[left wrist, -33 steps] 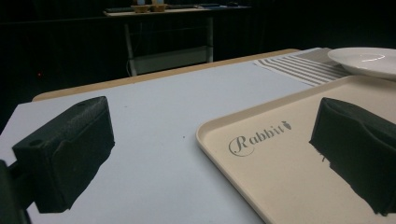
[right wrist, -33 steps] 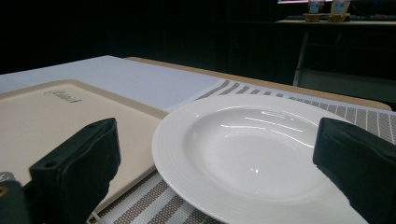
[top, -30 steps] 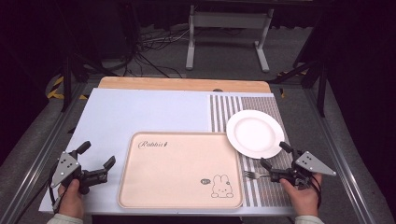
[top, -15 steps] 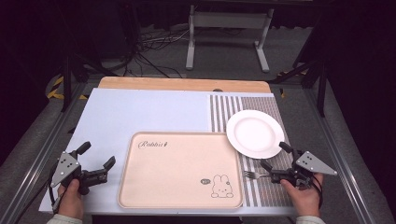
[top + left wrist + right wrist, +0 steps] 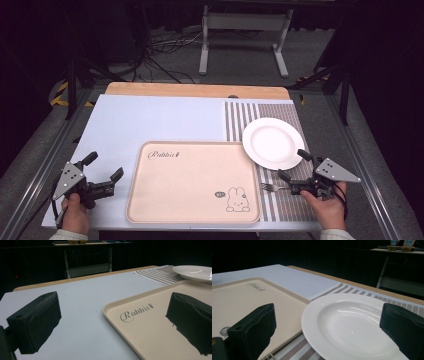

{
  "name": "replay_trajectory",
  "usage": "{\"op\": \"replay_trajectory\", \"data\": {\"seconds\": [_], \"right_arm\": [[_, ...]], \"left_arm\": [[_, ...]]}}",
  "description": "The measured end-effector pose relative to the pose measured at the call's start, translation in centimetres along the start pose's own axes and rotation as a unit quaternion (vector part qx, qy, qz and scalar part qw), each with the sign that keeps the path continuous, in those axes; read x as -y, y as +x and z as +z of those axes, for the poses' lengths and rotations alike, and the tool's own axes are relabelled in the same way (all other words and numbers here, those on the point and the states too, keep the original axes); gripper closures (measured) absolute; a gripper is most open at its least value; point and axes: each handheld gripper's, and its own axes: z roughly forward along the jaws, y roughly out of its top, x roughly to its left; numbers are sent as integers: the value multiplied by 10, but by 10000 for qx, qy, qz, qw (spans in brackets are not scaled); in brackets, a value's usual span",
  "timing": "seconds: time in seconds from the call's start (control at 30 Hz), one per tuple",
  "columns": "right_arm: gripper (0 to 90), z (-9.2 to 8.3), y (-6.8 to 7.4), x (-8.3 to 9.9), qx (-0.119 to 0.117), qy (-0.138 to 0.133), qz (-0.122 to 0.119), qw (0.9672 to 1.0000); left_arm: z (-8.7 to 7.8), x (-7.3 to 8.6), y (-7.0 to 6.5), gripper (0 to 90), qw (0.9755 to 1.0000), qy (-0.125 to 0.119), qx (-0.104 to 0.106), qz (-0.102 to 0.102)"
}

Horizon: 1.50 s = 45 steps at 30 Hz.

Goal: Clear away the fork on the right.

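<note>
A: Nearest? Right gripper (image 5: pixel 295 172), jaws spread, empty, just beside the white plate (image 5: pixel 272 143); small fork (image 5: pixel 268 187) on the striped mat (image 5: pixel 283 200) by its lower jaw

B: Left gripper (image 5: pixel 104 171)? Spread too, at the beige tray (image 5: pixel 192 181) edge

A: Best approach? Low, level, jaws straddling the plate rim

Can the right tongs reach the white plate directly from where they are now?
Probably yes. The right tongs stand open just beside the white plate, facing it, and nothing lies between them. The fork lies off to the side, out of the way.
</note>
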Motion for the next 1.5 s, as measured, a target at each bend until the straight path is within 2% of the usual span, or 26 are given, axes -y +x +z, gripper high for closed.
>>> {"op": "replay_trajectory", "data": {"seconds": [0.2, 0.27, 0.43, 0.53, 0.57, 0.6, 0.7, 0.73, 0.77, 0.8, 0.83, 0.9, 0.93, 1.0, 1.03, 1.07, 1.1, 1.13, 1.2, 1.23, 1.43, 1.5], "right_arm": [[17, 2, -2, -10, -117, 236, -81, 9996], [20, 4, -1, -15, -188, 399, -211, 9988], [23, 7, -1, -31, -368, 849, -522, 9943], [26, 10, -2, -39, -459, 1121, -694, 9902], [26, 10, -2, -39, -459, 1121, -694, 9902], [28, 12, -2, -45, -510, 1346, -844, 9860], [33, 15, -1, -52, -548, 1583, -1029, 9805], [35, 16, -1, -54, -580, 1637, -1070, 9790], [35, 16, -1, -54, -580, 1637, -1070, 9790], [37, 18, -1, -58, -625, 1767, -1134, 9757], [39, 18, -1, -59, -637, 1814, -1152, 9746], [45, 20, -1, -62, -681, 1976, -1228, 9702], [45, 20, -1, -62, -681, 1976, -1228, 9702], [51, 22, -1, -64, -741, 2219, -1279, 9638], [58, 22, -1, -65, -777, 2282, -1291, 9619], [61, 24, -1, -66, -845, 2443, -1358, 9564], [61, 24, -1, -66, -845, 2443, -1358, 9564], [61, 25, -1, -67, -860, 2549, -1428, 9525], [60, 27, -1, -68, -895, 2634, -1509, 9486], [60, 27, -1, -68, -895, 2634, -1509, 9486], [57, 31, -2, -71, -1001, 2996, -1734, 9328], [56, 32, -3, -72, -1020, 3096, -1757, 9289]], "left_arm": [[1, 0, -1, 3, 10000, -23, -18, 17], [1, 0, -2, 3, 10000, -6, 26, 40], [1, -1, -1, 3, 10000, -8, 20, 43], [1, -1, -1, 3, 10000, 2, 19, 44], [1, -1, -1, 3, 10000, 2, 19, 44], [1, -1, -1, 3, 10000, 20, 30, 61], [1, -1, -2, 3, 10000, 33, 35, 81], [1, -1, -2, 3, 10000, 33, 35, 81], [1, -1, -2, 3, 10000, 36, 35, 85], [1, -1, -1, 3, 10000, 30, 32, 74], [1, -1, -1, 2, 10000, 30, 32, 74], [1, -1, -1, 3, 10000, 25, 26, 65], [1, -1, -1, 2, 10000, 25, 26, 65], [2, -1, -1, 3, 10000, 40, 28, 78], [2, -1, -2, 3, 10000, 36, 31, 80], [2, -1, -2, 3, 10000, 39, 37, 83], [2, -1, -2, 3, 10000, 27, 38, 80], [2, -1, -2, 3, 10000, 18, 38, 60], [2, -1, -2, 3, 10000, 1, 26, 46], [2, -1, -2, 3, 10000, 1, 26, 46], [3, -1, -2, 3, 10000, 8, 33, 52], [3, -1, -2, 3, 10000, 2, 29, 47]]}}
